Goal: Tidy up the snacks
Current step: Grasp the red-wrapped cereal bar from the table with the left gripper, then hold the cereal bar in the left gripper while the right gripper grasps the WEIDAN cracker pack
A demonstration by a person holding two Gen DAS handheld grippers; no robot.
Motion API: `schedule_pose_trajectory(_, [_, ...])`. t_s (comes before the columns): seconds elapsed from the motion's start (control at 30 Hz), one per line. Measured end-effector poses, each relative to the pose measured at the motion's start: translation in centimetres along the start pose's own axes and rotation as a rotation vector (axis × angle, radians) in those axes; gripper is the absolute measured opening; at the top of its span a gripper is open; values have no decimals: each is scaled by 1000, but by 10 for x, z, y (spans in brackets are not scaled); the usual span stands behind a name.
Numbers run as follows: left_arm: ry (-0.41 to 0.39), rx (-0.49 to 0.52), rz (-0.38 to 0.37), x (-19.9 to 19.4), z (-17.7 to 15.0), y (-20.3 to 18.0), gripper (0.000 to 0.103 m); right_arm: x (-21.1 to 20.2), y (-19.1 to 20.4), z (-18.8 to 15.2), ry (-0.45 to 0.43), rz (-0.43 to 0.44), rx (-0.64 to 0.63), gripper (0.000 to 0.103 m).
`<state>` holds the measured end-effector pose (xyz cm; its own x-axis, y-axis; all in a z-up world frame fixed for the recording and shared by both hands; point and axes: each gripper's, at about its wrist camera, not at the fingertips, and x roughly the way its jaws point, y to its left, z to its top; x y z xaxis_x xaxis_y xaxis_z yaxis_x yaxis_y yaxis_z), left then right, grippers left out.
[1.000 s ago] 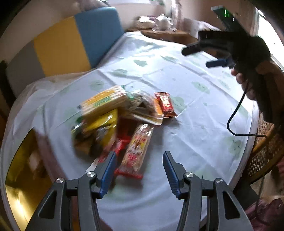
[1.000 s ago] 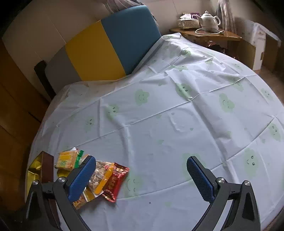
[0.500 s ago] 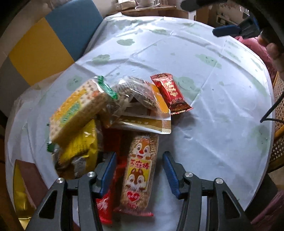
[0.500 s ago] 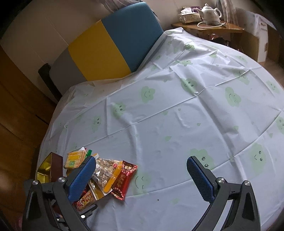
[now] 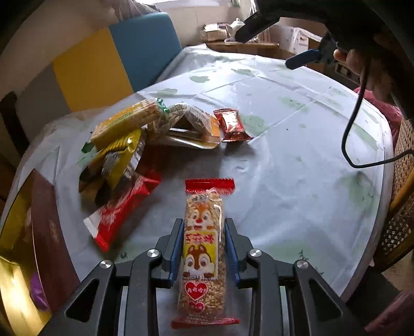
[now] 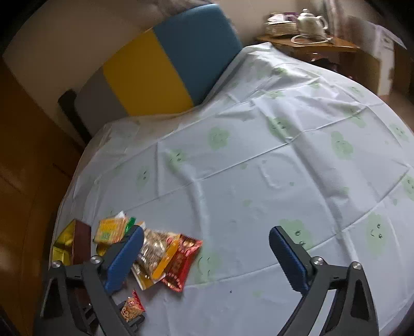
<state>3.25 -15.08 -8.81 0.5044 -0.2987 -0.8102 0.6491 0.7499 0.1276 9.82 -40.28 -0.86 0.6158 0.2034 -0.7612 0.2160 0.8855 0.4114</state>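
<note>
My left gripper (image 5: 203, 227) is shut on a long squirrel-printed puffed-grain bar (image 5: 203, 240), held above the table, apart from the pile. The pile of snacks (image 5: 134, 144) lies behind it: a cracker pack (image 5: 126, 121), yellow bags (image 5: 113, 157), a red wrapper (image 5: 121, 209), a clear nut bag (image 5: 191, 121) and a small red bar (image 5: 231, 125). My right gripper (image 6: 205, 245) is open and empty, high above the table; the pile (image 6: 160, 250) shows at lower left, with the held bar (image 6: 132, 308) below it.
A gold-lined brown box (image 5: 31, 232) sits at the table's left edge, also in the right wrist view (image 6: 71, 243). A yellow-and-blue chair back (image 6: 168, 64) stands behind the table. A side table with a teapot (image 6: 309, 22) is at the far right.
My left gripper has closed on the squirrel bar and lifted it away from the pile. My right gripper has shifted slightly, staying open.
</note>
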Motion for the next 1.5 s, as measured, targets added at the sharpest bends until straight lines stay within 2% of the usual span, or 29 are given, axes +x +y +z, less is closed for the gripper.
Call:
schedule_pose_trajectory(0.17, [-19,-69,-66,0,-3,12,31,9,31,-16,74,49,-144,96])
schedule_pose_trajectory(0.27, [-34,-86,-97,-1,-3,18,30,20,58,-23,165,114,-255,93])
schedule_pose_trajectory(0.37, [-45,-87,-112,0,-4,19,30,22,98,-18,177,140,-449,92])
schedule_pose_trajectory(0.47, [-51,-101,-128,-2,-7,21,30,31,138,-8,209,234,-639,93])
schedule_pose_trajectory(0.6, [-48,-106,-147,-5,-10,27,30,71,180,-1,288,242,-869,93])
schedule_pose_trajectory(0.77, [-34,-127,-177,0,-5,34,30,129,202,5,423,225,-984,95])
schedule_pose_trajectory(0.83, [-40,-137,-183,-1,-7,37,30,146,205,6,458,206,-1002,95])
schedule_pose_trajectory(0.93, [-53,-142,-172,-2,-10,38,30,159,205,0,544,234,-1012,94])
schedule_pose_trajectory(0.97, [-57,-139,-167,-2,-11,38,30,161,205,-4,552,228,-1022,87])
schedule_pose_trajectory(1.0, [-61,-132,-160,-3,-12,38,30,161,204,-10,556,219,-1030,66])
schedule_pose_trajectory(1.07, [-60,-128,-156,-5,-14,38,30,153,203,-18,532,225,-1030,52])
schedule_pose_trajectory(1.13, [-52,-130,-159,-7,-15,41,30,139,200,-23,473,185,-1022,51])
schedule_pose_trajectory(1.33, [-40,-154,-149,-16,-22,42,30,79,166,-30,322,116,-876,51])
schedule_pose_trajectory(1.5, [-51,-198,-137,-22,-31,44,30,44,106,-51,276,-54,-641,51])
